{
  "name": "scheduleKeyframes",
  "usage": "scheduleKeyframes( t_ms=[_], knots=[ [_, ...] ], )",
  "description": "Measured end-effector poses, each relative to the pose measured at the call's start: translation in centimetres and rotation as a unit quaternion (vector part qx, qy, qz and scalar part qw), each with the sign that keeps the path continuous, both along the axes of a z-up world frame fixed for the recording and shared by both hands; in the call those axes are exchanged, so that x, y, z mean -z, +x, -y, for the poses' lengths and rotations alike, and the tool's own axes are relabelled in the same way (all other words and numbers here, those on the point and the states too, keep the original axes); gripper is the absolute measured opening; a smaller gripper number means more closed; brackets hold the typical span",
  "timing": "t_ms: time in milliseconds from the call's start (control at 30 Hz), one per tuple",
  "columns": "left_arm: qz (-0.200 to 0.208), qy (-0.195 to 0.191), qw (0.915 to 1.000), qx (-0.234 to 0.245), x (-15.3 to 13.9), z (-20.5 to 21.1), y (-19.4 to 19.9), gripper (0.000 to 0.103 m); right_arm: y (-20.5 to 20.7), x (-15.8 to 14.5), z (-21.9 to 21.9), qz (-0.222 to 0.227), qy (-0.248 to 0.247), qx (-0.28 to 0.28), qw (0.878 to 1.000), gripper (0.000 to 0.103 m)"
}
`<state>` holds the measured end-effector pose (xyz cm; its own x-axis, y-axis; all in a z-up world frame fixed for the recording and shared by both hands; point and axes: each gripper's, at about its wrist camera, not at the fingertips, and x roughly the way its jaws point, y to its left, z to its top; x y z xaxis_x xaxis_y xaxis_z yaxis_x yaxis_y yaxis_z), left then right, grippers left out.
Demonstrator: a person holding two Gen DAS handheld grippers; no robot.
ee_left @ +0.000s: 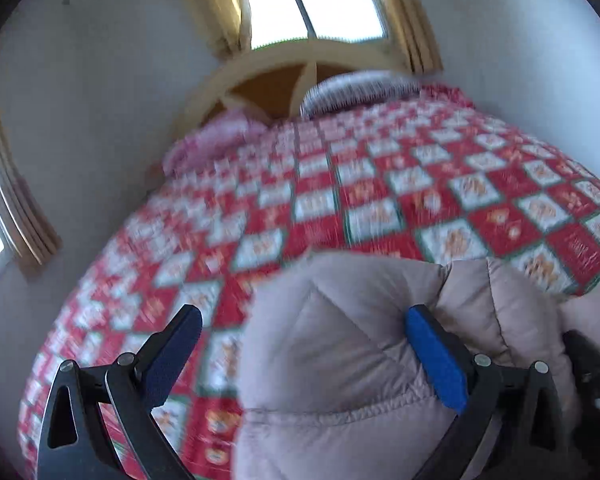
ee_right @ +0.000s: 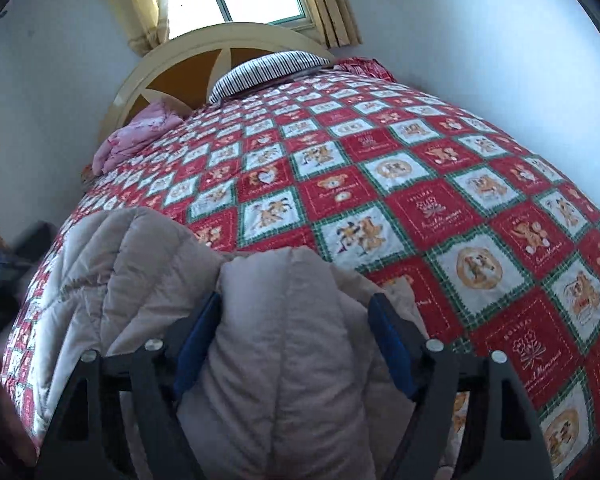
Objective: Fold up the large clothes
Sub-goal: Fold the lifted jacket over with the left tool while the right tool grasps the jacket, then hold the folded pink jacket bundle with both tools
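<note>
A beige quilted puffer jacket (ee_left: 340, 344) lies bunched at the near edge of a bed with a red, white and green patchwork cover (ee_left: 380, 200). My left gripper (ee_left: 304, 322) is open, its blue pads wide apart; the jacket's bulk sits between them, nearer the right pad. In the right wrist view the jacket (ee_right: 284, 340) fills the gap of my right gripper (ee_right: 296, 308), whose blue pads press against a thick fold on both sides. More of the jacket spreads to the left (ee_right: 120, 264).
The bed cover (ee_right: 440, 200) stretches away to a rounded cream headboard (ee_right: 228, 40) under a curtained window. A striped pillow (ee_right: 268, 66) and a pink cloth (ee_right: 140, 128) lie at the head. White walls stand on both sides.
</note>
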<state>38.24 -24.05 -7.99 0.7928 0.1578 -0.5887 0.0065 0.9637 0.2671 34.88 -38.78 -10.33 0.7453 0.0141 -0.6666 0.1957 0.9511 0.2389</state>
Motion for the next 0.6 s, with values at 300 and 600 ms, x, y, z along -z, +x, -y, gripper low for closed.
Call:
scheduleKeyframes(
  t_ms=[300, 600],
  knots=[
    [-0.051, -0.065, 0.9966, -0.004, 3.7, -1.8, 2.2, 0.102, 0.9, 2.2, -0.7, -0.018, -0.003, 0.001, 1.0, 0.084],
    [-0.057, -0.063, 0.9964, -0.005, 4.8, -1.2, 2.3, 0.102, 1.3, 3.6, -1.0, -0.029, -0.007, 0.007, 1.0, 0.085]
  ],
)
